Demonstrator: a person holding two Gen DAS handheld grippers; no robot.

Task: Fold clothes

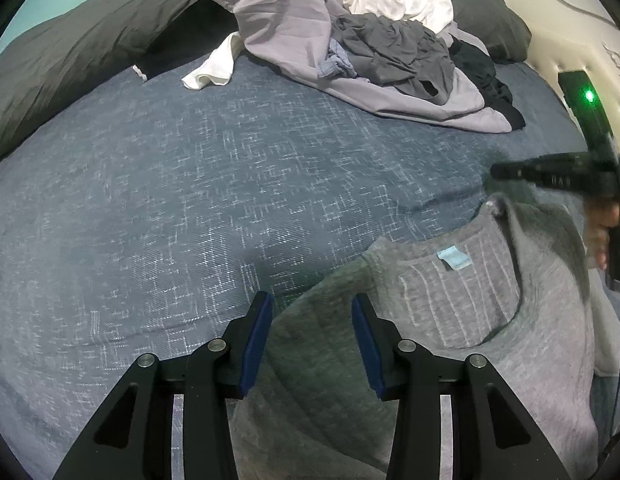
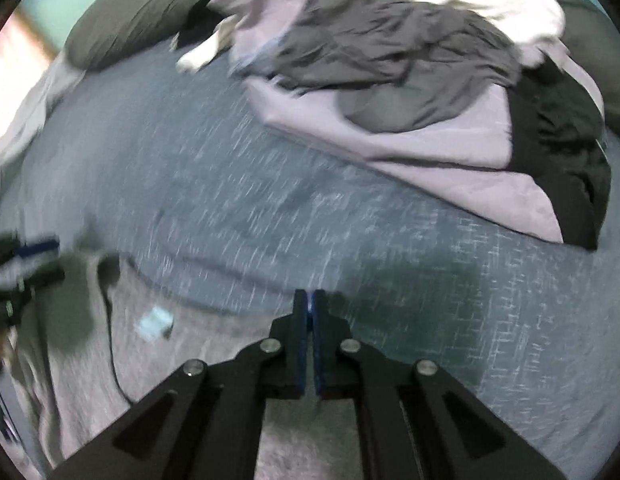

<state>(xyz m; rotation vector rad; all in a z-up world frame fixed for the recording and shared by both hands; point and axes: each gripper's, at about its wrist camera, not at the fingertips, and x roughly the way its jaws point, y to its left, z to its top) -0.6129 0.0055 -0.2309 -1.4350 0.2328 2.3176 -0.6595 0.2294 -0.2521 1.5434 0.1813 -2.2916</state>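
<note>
Left gripper (image 1: 312, 312) jaws spread wide, nothing between them, hovering over the grey sweater's (image 1: 450, 344) shoulder edge. Right gripper (image 2: 311, 304) pads pressed together; whether they pinch fabric can't be told, view is blurred. Sweater lies neck-up on the blue bedspread (image 1: 190, 200), light-blue label (image 1: 453, 259) showing. Farther back: unfolded clothes pile (image 1: 350, 40), then dark pillows (image 1: 70, 60).

Bare blue bedspread (image 1: 170, 200) ahead — open passage, laundry pile (image 1: 370, 40) blocking far side
</note>
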